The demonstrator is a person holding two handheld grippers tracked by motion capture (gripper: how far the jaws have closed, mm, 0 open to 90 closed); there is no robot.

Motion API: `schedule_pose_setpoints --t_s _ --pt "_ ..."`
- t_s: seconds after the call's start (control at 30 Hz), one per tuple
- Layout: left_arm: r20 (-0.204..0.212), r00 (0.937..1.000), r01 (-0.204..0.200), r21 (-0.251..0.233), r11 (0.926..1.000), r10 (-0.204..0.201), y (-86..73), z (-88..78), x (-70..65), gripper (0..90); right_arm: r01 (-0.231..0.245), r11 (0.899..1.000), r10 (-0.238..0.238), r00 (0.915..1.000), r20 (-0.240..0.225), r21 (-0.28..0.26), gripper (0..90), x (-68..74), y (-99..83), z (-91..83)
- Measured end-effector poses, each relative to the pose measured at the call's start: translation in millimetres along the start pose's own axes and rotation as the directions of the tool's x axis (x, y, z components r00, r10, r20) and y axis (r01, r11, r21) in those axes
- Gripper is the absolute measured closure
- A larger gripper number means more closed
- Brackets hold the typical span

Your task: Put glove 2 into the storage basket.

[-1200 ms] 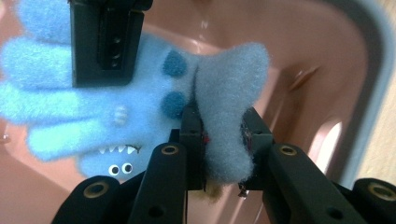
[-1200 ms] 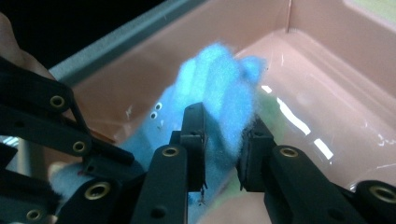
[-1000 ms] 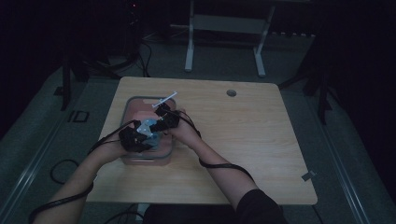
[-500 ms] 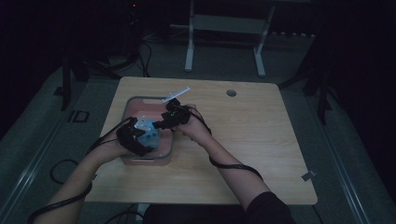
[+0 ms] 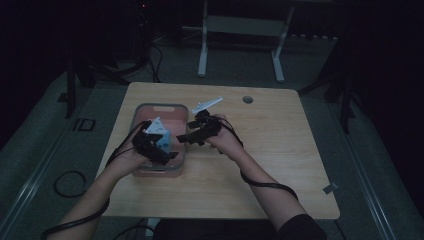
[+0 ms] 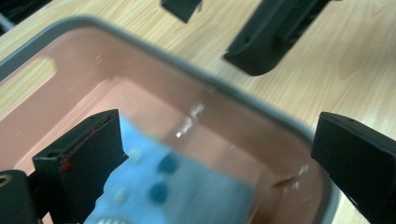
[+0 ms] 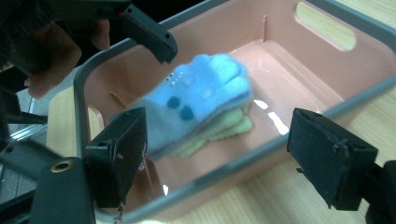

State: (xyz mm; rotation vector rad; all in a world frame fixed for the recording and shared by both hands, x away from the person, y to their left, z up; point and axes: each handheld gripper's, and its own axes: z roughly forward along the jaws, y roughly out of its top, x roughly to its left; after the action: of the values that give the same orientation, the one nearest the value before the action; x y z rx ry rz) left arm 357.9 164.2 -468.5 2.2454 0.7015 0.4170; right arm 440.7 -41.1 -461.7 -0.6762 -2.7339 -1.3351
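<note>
I have both grippers' jaws just opening wide and empty, the left gripper [image 5: 167, 152] nearer the blue sock [image 7: 201, 100] lying loose in the pink bin [image 7: 327, 70], the right gripper [image 5: 192, 135] beside its right edge.

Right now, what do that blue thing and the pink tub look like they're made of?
Blue thing: probably soft fleecy fabric, matte and fuzzy-edged, with a yellowish layer beneath. Pink tub: likely hard glossy plastic; bright reflections streak its floor, and it has a grey rim.
</note>
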Motion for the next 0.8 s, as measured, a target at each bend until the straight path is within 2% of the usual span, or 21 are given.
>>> schedule_pose_setpoints --t_s 0.03,0.07,0.13,0.23,0.37,0.63,0.7,0.8 --pt "0.0 1.0 0.0 0.0 1.0 0.0 0.0 0.0 0.0 2.5 0.0 1.0 0.0 1.0 0.0 0.0 20.2 0.0 0.0 0.0" --pt "0.022 0.9997 -0.006 -0.006 1.0 0.006 4.2 4.7 -5.8 2.5 -0.002 1.0 0.002 1.0 0.0 -0.007 20.2 -0.9 -2.0 -2.7" --pt "0.024 0.9996 -0.017 -0.017 0.9997 0.017 7.6 8.3 -10.7 2.5 -0.019 1.0 0.019 0.9998 0.003 -0.018 20.1 -5.1 -8.1 -9.6" --pt "0.048 0.9988 -0.008 -0.03 0.9995 0.01 11.6 11.5 -15.4 2.5 -0.02 1.0 0.02 0.9998 0.009 -0.019 20.0 -8.5 -13.4 -14.3" --pt "0.079 0.9966 -0.022 -0.028 0.9994 0.024 21.5 23.6 -29.1 2.5 -0.014 1.0 0.014 0.9989 0.045 -0.008 18.8 -17.0 -30.4 -29.9" --pt "0.122 0.992 -0.024 -0.048 0.9985 0.03 33.9 34.1 -43.7 2.5 -0.008 1.0 0.009 0.9964 0.084 -0.004 18.0 -23.2 -48.3 -48.3" --pt "0.125 0.9908 -0.046 -0.048 0.9978 0.052 39.6 39.4 -51.9 2.5 -0.004 1.0 0.004 0.9952 0.098 -0.001 17.2 -24.2 -57.4 -55.4" --pt "0.143 0.9878 -0.054 -0.053 0.9971 0.061 43.0 45.2 -58.6 2.5 -0.007 1.0 0.007 0.9944 0.106 0.003 17.2 -26.1 -66.8 -61.3"
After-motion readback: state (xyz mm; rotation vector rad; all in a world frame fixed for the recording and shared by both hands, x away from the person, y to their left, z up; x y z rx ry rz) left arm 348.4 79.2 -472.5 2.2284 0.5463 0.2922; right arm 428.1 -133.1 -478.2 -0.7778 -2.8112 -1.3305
